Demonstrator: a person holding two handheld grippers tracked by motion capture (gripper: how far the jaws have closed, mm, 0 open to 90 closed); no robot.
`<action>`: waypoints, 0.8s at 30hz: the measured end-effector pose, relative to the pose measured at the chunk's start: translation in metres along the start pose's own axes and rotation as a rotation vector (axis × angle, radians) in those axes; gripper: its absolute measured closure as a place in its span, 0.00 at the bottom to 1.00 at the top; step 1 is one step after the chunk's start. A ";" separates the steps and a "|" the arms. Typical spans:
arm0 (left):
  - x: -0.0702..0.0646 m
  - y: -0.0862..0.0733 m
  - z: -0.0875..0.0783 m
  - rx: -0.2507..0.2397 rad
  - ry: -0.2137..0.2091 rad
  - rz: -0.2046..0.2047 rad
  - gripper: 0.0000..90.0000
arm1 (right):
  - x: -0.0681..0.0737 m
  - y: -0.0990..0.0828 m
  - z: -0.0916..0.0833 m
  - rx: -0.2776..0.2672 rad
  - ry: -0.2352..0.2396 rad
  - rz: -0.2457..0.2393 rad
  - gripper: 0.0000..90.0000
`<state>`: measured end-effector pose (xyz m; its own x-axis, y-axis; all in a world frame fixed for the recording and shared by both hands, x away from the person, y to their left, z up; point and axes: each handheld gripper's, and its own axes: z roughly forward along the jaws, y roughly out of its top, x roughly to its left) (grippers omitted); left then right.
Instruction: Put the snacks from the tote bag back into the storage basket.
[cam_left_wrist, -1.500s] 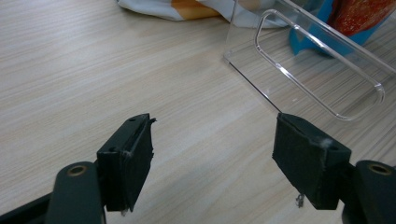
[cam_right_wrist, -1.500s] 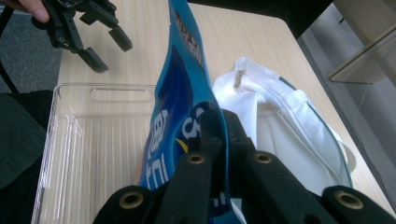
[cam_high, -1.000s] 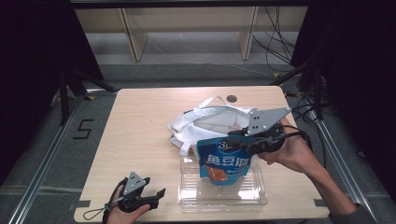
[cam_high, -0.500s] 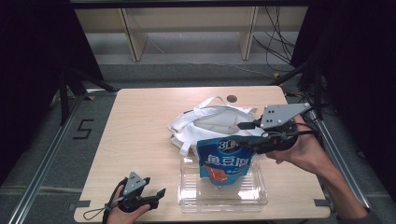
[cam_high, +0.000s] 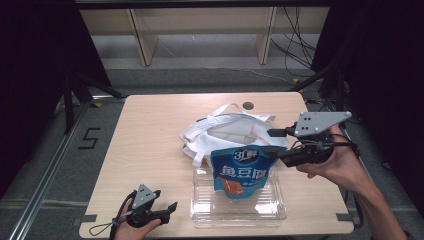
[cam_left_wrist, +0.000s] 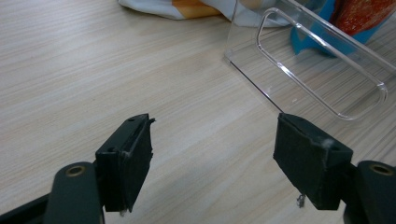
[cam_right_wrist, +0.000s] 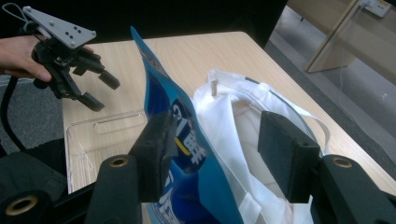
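Note:
A blue snack bag (cam_high: 242, 170) stands upright in a clear plastic tray (cam_high: 200, 210) and leans on a white cloth tote bag (cam_high: 220, 130). My right gripper (cam_high: 274, 141) hovers at the snack bag's upper right corner. Its jaws have just been opening and now stand open. In the right gripper view the snack bag's (cam_right_wrist: 187, 154) top edge lies between the jaws of that gripper (cam_right_wrist: 219, 144), close to the left one, with a wide gap to the other. My left gripper (cam_high: 170, 211) rests open at the table's front left, with nothing in it (cam_left_wrist: 212, 154).
The tray's handle cut-out (cam_left_wrist: 327, 93) lies just ahead of the left gripper. A round dark hole (cam_high: 248, 105) sits near the table's far edge. Bare wood stretches across the left half of the table (cam_high: 150, 140). Beyond the table are dark curtains, a shelf and cables.
The right gripper has drawn back to the right, off the snack bag, and its jaws have spread. The bag stays standing in the tray. The left gripper has not moved.

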<state>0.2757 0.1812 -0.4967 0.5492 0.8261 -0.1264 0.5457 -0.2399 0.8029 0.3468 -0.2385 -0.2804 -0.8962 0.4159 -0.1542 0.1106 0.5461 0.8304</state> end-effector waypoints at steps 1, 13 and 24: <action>0.000 0.000 0.000 0.000 0.000 0.000 0.30 | 0.000 0.000 0.000 0.000 0.000 0.000 0.50; 0.001 0.000 -0.001 0.013 0.009 0.009 0.28 | 0.005 -0.016 -0.013 -0.020 -0.051 0.021 0.47; 0.002 0.001 -0.002 0.012 0.010 0.027 0.28 | 0.006 -0.034 -0.022 -0.021 -0.057 0.046 0.45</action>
<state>0.2761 0.1833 -0.4953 0.5578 0.8241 -0.0986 0.5384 -0.2689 0.7986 0.3285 -0.2701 -0.2978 -0.8643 0.4814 -0.1457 0.1415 0.5107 0.8480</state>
